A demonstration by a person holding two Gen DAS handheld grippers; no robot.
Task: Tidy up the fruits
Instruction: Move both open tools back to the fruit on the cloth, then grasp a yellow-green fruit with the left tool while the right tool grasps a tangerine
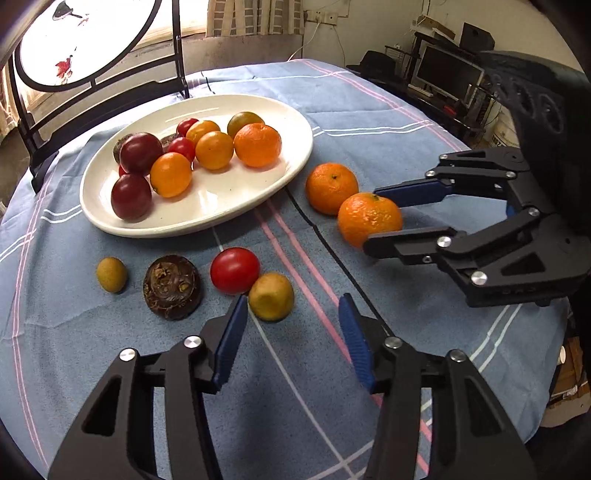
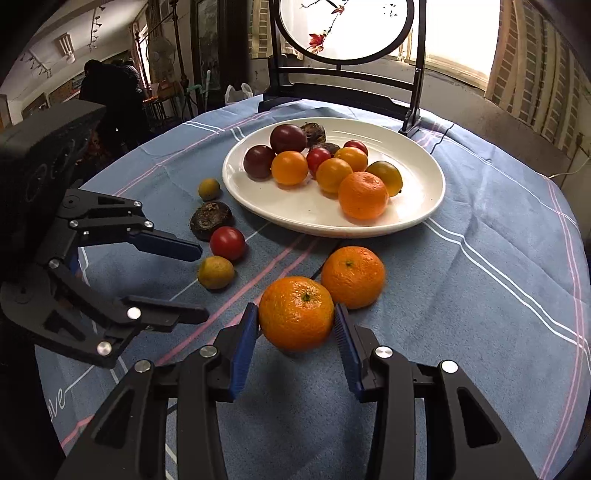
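Fruits are lying partly on the white plate (image 1: 221,206) and partly on the blue striped cloth (image 1: 424,147) around it. On the plate are sitting one large orange (image 1: 257,144), several smaller orange fruits, small red tomatoes and dark purple ones. Just off the plate's near rim, two more oranges are resting touching each other. The right claw (image 2: 295,325) is grasping the nearer orange (image 2: 296,313), its blue pads pressing against both sides; the second orange (image 2: 353,276) is lying between that one and the plate. To the other side of the plate's near rim, a red tomato (image 1: 235,270), a dark wrinkled fruit (image 1: 172,286) and two small yellow-green fruits are lying loose on the cloth. The left claw (image 1: 291,325) is hanging released, nothing between its pads, with one pad just beside the nearer yellow-green fruit (image 1: 271,296). Behind the plate, a round painted screen (image 2: 345,27) in a black stand is standing on the cloth.
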